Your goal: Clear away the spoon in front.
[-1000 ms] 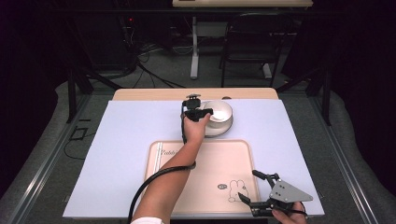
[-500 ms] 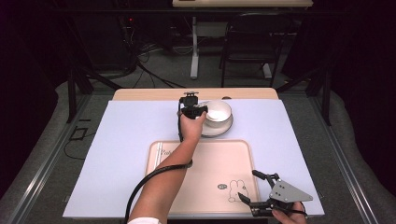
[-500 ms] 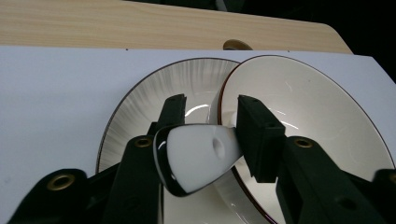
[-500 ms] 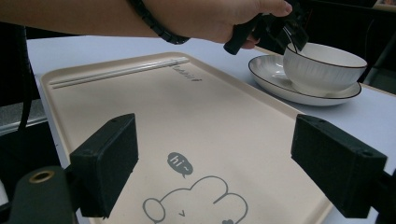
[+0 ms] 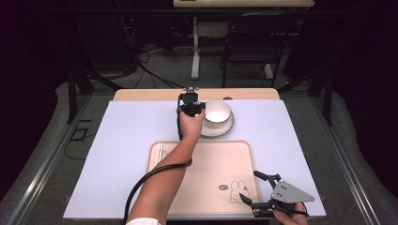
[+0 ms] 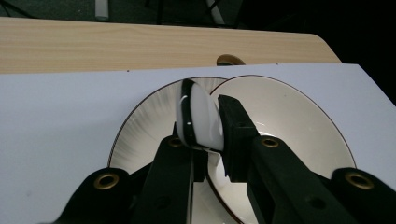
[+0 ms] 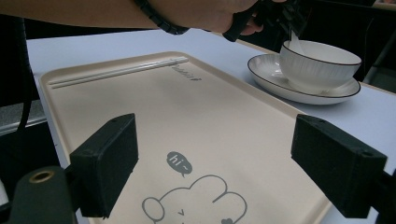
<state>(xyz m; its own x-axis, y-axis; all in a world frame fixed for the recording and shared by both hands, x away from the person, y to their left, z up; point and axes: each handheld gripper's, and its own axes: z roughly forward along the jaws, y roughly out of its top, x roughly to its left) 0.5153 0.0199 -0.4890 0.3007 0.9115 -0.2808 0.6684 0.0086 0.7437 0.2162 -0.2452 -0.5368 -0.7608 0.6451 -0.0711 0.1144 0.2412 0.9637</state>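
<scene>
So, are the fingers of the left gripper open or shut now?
Shut: the left gripper has just been closing, and its fingers pinch a white spoon.

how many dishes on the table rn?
2: a bowl sitting on a saucer, at the far middle of the table just beyond the tray. Anything lying inside the bowl could be hidden.
</scene>
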